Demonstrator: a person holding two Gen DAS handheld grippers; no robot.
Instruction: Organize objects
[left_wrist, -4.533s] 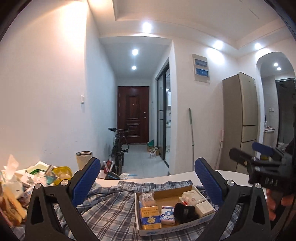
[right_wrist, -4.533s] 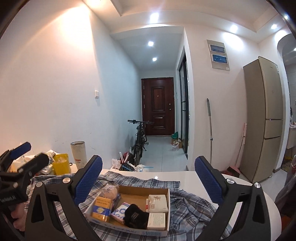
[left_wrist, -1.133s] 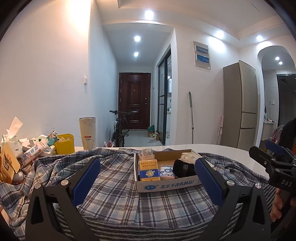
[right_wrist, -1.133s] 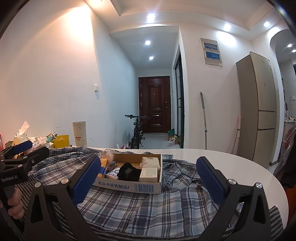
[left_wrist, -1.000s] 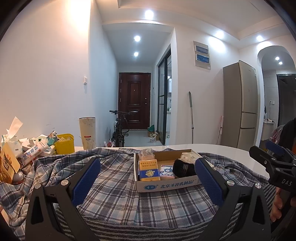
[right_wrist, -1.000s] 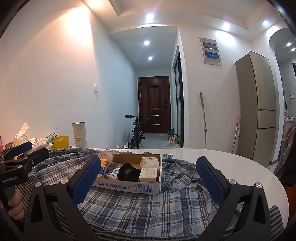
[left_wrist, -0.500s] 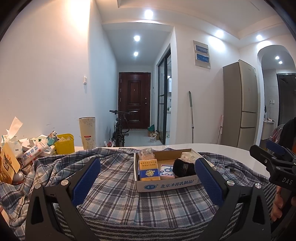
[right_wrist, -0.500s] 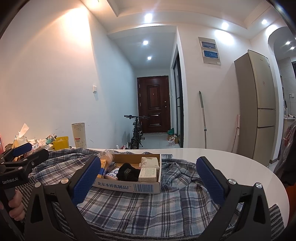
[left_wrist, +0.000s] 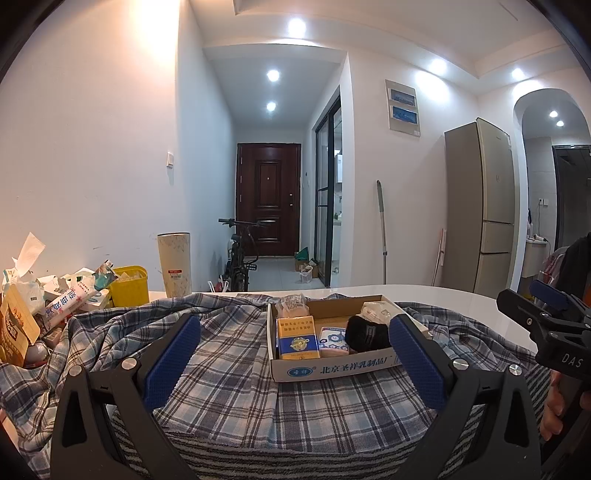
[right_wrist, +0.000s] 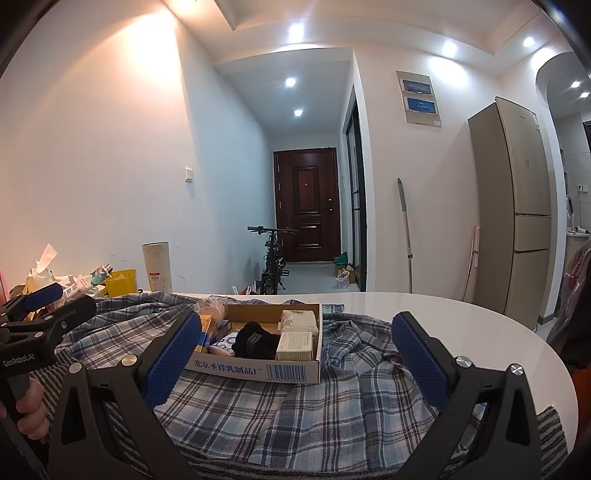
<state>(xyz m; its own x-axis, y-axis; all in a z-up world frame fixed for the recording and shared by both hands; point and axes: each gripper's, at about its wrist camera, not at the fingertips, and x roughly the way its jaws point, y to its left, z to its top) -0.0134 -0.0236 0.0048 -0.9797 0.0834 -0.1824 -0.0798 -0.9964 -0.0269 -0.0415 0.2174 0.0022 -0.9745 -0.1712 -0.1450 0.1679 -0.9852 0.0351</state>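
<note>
Both claws wide open above the plaid cloth, holding nothing.

The left claw (left_wrist: 295, 354) and right claw (right_wrist: 295, 350) hover near the table's (right_wrist: 461, 314) front edge. Between their fingers, toward the table's middle, a box (left_wrist: 332, 363) sits on the cloth (left_wrist: 229, 354), holding a yellow pack (left_wrist: 297, 338), black pouch (left_wrist: 367, 334) and white packets (right_wrist: 297, 332). Clutter (left_wrist: 55, 302) crowds the left edge.

Both views sit lower and further back from the cardboard box (left_wrist: 332, 363) than 4.5 s ago, so more plaid cloth (left_wrist: 229, 387) shows toward the counter's near edge; over the last second almost nothing shifts.
</note>
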